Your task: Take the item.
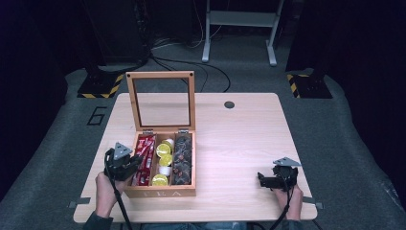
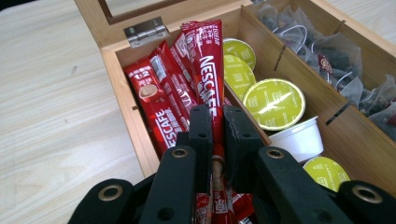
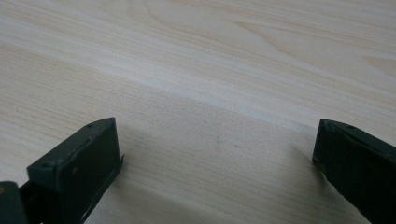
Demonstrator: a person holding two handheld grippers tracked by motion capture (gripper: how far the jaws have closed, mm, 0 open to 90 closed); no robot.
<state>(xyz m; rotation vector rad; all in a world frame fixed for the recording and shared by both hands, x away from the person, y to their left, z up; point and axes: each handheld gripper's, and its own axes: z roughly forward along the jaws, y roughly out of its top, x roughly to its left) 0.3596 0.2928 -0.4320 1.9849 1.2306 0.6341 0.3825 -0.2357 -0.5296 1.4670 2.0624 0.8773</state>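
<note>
Over the tea box's (image 1: 160, 192) left compartment, the left gripper (image 2: 215, 122) pinches a red Nescafé stick (image 2: 208, 70); near the table's (image 1: 239, 143) right front corner, the right gripper (image 3: 217, 154) gapes wide.

- 1 wooden tea box (image 1: 161, 192), 3 compartments
- approx 4 red Nescafe sticks (image 2: 205, 60)
- 5 green-lid pods (image 2: 273, 97) showing
- tea bags (image 2: 327, 51): a heap, can't count
- 2 grippers

A lab-like recording space: dark curtained surrounds, hazard-striped stand bases (image 1: 99, 85), floor cables (image 1: 191, 62), grey carpet (image 1: 57, 143).
</note>
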